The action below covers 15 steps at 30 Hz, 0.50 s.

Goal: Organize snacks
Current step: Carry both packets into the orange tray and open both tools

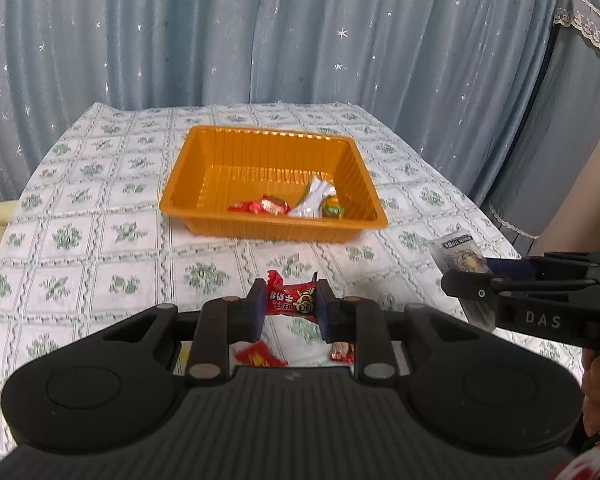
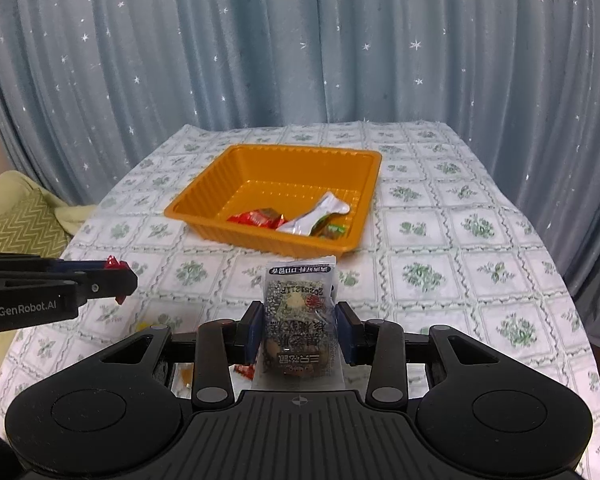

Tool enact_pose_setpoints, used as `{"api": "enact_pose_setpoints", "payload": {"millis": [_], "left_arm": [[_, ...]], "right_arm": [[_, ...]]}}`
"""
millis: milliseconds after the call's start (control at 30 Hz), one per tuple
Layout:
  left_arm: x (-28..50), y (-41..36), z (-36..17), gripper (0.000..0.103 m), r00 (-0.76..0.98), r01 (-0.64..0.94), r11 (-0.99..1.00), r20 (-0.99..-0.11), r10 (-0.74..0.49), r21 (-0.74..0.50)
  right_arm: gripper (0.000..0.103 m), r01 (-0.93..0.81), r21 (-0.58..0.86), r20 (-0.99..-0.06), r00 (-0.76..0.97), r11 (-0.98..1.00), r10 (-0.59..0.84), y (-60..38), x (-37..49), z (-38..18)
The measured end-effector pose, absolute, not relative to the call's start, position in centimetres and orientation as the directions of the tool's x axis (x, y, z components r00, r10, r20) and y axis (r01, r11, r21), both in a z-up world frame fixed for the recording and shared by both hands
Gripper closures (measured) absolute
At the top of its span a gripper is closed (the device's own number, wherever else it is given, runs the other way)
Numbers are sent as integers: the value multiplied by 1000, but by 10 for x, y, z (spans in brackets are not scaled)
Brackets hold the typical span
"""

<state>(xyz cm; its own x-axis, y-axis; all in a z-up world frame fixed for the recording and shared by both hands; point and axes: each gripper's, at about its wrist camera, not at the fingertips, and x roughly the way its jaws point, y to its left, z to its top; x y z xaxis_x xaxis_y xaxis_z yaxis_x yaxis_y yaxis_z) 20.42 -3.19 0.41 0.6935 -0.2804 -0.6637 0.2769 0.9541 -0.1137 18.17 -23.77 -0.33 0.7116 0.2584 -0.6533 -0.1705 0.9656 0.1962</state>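
Note:
My left gripper [image 1: 291,302] is shut on a small red candy packet [image 1: 290,300], held above the tablecloth in front of the orange tray [image 1: 204,184]. From the right wrist view this gripper [image 2: 116,280] shows at the left with red wrapper ends sticking out. My right gripper [image 2: 300,320] is shut on a clear snack packet with dark print [image 2: 298,320], also short of the orange tray [image 2: 204,200]. The left wrist view has it [image 1: 458,280] at the right edge. In the tray lie red wrappers [image 1: 260,205], a silver packet [image 1: 312,200] and a green-brown sweet [image 1: 332,210].
A floral tablecloth [image 1: 100,220] covers the table, with a blue starred curtain [image 1: 260,32] behind it. Loose red wrappers [image 1: 260,354] lie on the cloth under my left gripper. A yellow cushion [image 2: 16,216] sits at the left. A covered chair [image 1: 572,120] stands at the right.

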Motion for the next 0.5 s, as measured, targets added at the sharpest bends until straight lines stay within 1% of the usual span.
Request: {"api": "enact_pose_setpoints", "payload": {"millis": [500], "left_arm": [[290,-31,16,80,707,288,950,-643,-295,-119]], "right_arm": [[64,-166,244,-625,726,955,286,-246,267,17]]}}
